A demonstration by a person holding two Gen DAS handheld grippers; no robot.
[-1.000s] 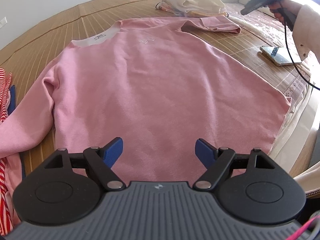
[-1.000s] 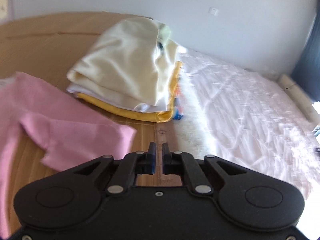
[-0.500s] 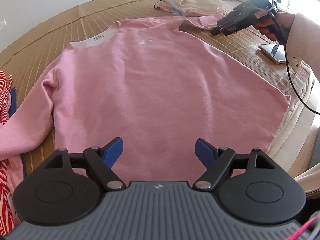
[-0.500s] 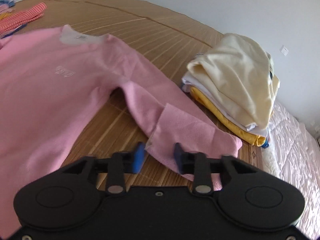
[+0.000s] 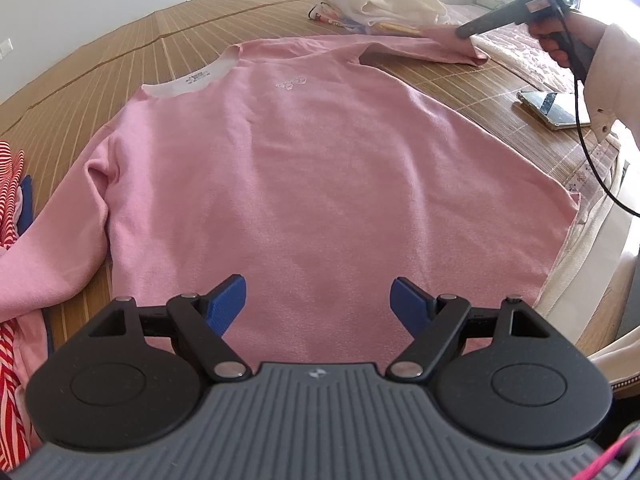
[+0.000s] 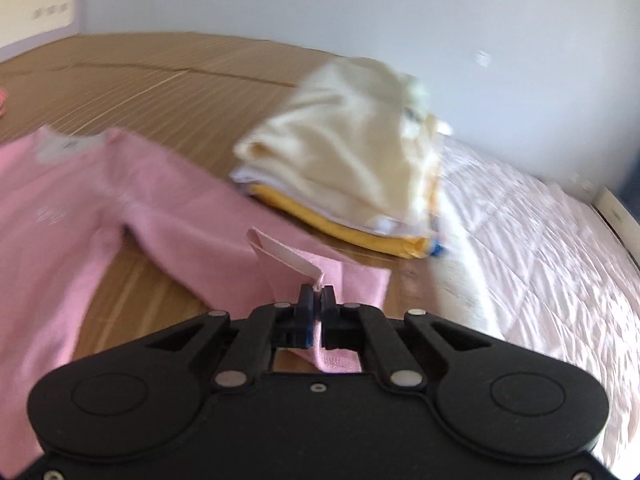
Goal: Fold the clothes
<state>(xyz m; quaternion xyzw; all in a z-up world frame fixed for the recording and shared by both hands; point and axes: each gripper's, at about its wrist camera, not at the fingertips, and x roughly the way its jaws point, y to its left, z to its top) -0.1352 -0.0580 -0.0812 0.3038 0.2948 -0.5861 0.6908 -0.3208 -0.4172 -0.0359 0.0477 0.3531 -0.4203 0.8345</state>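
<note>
The pink sweatshirt (image 5: 304, 168) is lying flat on the bamboo mat (image 5: 132, 52), its far sleeve cuff (image 6: 320, 276) being pinched in the closed right gripper (image 6: 317, 300), while the left gripper (image 5: 318, 304) is being held wide open over the hem.

The left wrist camera looked from above the hem up the pink sweatshirt (image 5: 304, 168), taking in most of it; the right wrist camera sat low and close at its sleeve cuff (image 6: 316, 276); both showed the folded pile (image 6: 352, 172) and neckline.
</note>
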